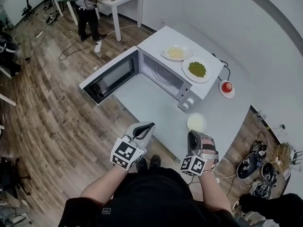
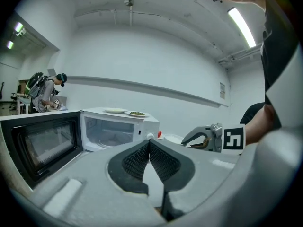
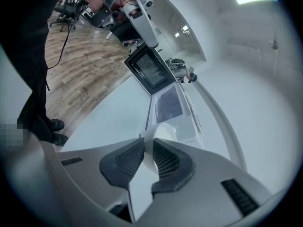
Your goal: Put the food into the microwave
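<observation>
A white microwave [image 1: 166, 75] stands on the white table [image 1: 156, 112] with its door [image 1: 111, 77] swung wide open and its chamber empty. On its top lie a plate of yellowish food [image 1: 176, 53] and a plate of green food [image 1: 197, 69]. My right gripper [image 1: 191, 134] is shut on the rim of a small white bowl [image 1: 196, 122]. In the right gripper view the bowl [image 3: 164, 132] sits between the pads, in line with the microwave [image 3: 168, 103]. My left gripper [image 1: 146, 126] is shut and empty, its pads [image 2: 138, 156] meeting at the tip.
A red item on a small saucer [image 1: 227, 87] sits on the table right of the microwave. A person [image 1: 86, 4] stands at a far desk. Cables lie on the wooden floor [image 1: 52, 108]. Bags and gear [image 1: 258, 164] crowd the floor at right.
</observation>
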